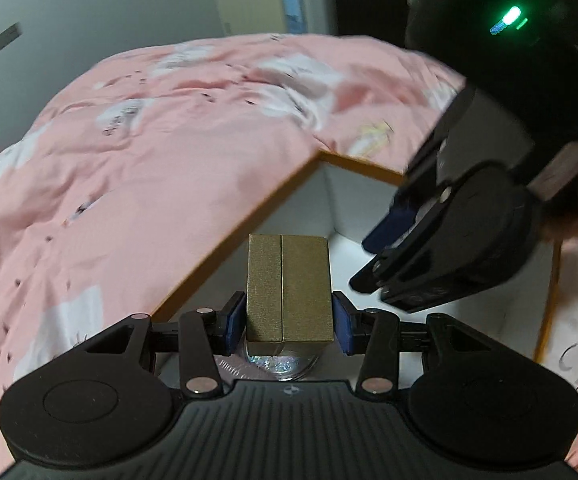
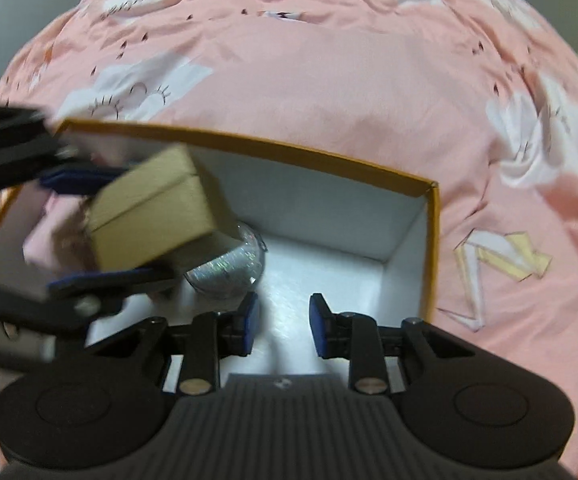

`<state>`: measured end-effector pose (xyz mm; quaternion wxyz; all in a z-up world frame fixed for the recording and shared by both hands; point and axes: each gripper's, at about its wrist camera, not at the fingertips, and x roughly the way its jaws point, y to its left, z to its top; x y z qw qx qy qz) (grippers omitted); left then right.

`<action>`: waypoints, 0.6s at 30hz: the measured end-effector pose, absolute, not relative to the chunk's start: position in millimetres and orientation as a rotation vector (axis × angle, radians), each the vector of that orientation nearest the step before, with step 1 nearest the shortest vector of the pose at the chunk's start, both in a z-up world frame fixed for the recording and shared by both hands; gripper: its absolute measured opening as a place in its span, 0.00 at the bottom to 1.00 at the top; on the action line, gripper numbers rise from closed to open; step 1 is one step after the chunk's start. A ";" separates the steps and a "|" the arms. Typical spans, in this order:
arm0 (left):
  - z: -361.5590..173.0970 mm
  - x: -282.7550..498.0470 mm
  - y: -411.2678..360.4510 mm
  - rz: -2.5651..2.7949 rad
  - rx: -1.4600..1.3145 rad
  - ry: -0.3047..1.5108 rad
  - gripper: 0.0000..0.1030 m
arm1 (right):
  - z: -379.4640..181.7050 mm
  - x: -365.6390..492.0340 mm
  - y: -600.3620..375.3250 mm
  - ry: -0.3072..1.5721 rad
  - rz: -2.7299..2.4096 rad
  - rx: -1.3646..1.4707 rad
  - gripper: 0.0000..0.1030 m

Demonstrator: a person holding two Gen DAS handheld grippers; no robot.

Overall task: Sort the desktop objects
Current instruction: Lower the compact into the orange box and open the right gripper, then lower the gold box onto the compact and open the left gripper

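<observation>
The left gripper (image 1: 289, 318) has its two blue pads pressed against the side faces of a small gold-brown cardboard carton with a seam down its middle (image 1: 289, 288), the jaws standing a good way apart because the carton fills the gap; the carton's long axis runs forward, along the fingers and away from the wrist camera. In the right wrist view the same carton (image 2: 149, 216) shows tilted between the blue pads, hanging over the open mouth of a white-lined storage box with an orange-brown rim (image 2: 249, 146). Directly under the carton, on the box floor, lies a glittery silver ball (image 2: 229, 272), partly hidden by the carton. The right gripper (image 2: 283, 320) is empty, its jaws part open with nothing but the white box floor between them; it hangs over the near right part of the same box, just beside the ball and close to the left gripper. What the coming move seems to turn on is this: the carton is already above the box's interior, yet it sits straight over the ball, so setting it down looks to need bare floor to one side. The left hand alone bears the carton. The box rests on a pink bedspread printed with white clouds (image 2: 329, 60).
</observation>
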<state>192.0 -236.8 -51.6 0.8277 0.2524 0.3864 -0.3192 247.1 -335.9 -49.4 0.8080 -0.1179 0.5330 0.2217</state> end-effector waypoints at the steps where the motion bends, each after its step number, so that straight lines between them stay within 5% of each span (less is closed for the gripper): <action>1: -56.3 193.0 -240.1 -0.685 0.564 0.816 0.50 | -50.6 245.5 -336.9 1.134 0.475 -0.279 0.30; 18: -122.8 164.7 -269.9 -0.673 1.062 0.664 0.50 | -54.0 249.1 -331.9 1.104 0.486 -0.303 0.29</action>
